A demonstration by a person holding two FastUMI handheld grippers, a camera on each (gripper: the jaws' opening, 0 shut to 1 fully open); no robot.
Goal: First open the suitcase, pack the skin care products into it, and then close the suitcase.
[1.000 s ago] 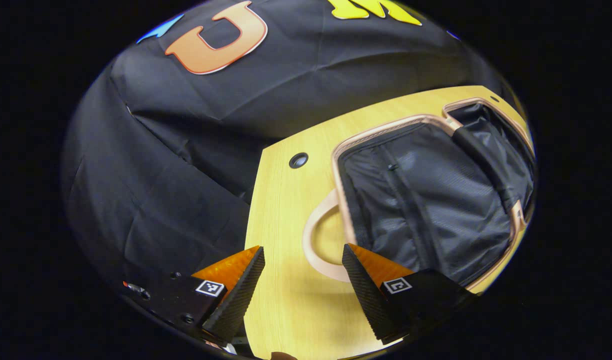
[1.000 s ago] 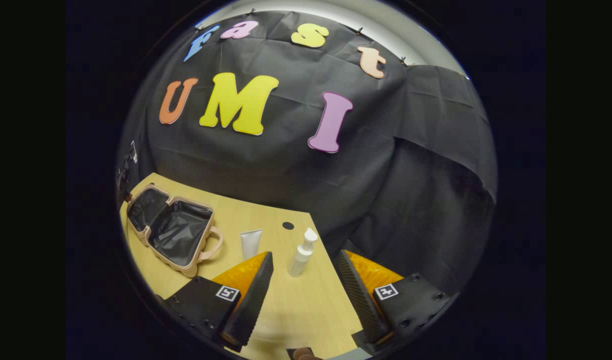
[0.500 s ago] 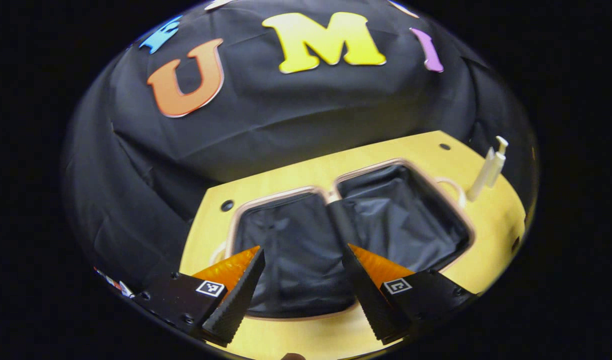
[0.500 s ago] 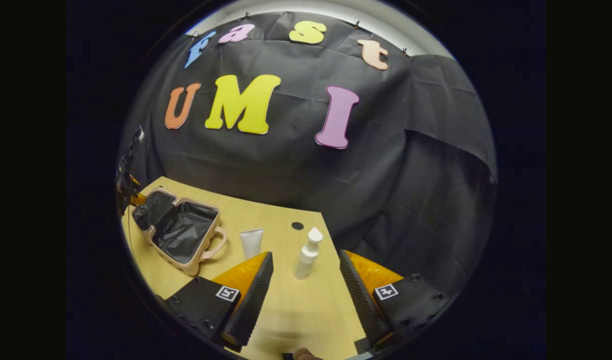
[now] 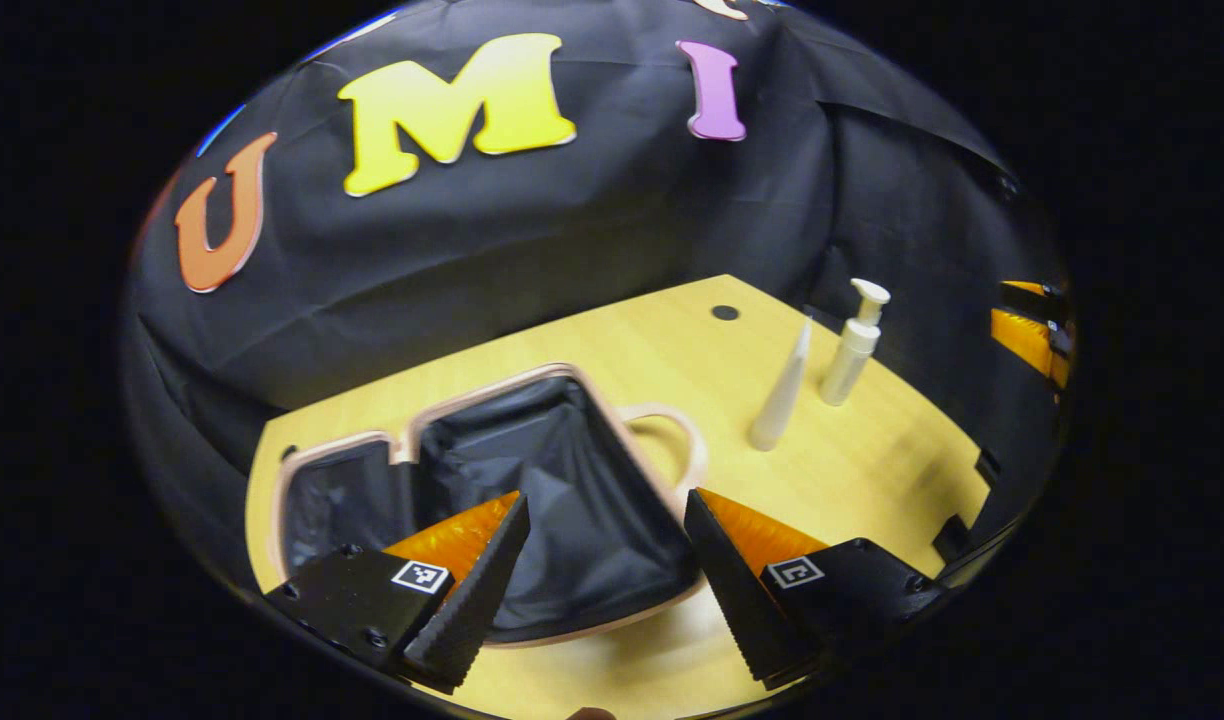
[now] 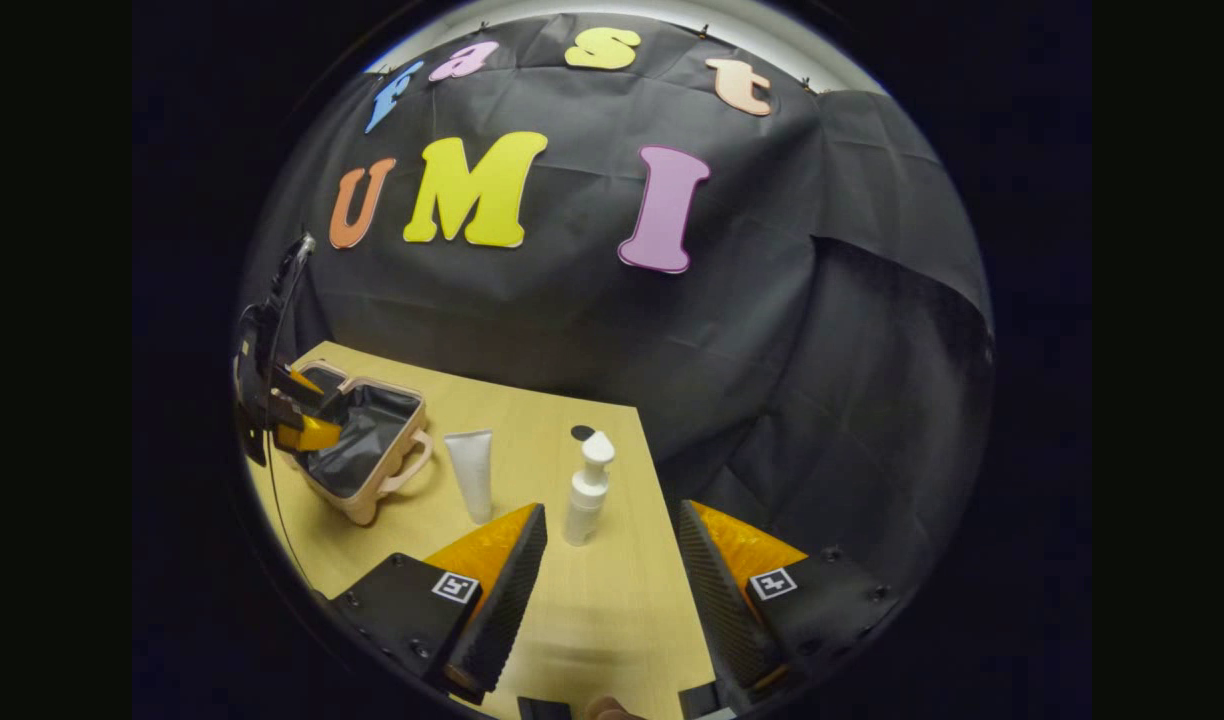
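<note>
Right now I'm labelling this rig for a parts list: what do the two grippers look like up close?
Both match: the left gripper and the right gripper each carry two wedge-shaped fingers with ribbed inner faces, mounted on black blocks with visible screws. Each block bears a small square black-and-white marker.

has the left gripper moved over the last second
Yes. In the right gripper view the left gripper has come in from the left edge and now hangs over the open suitcase, which lies where it did on the table.
</note>
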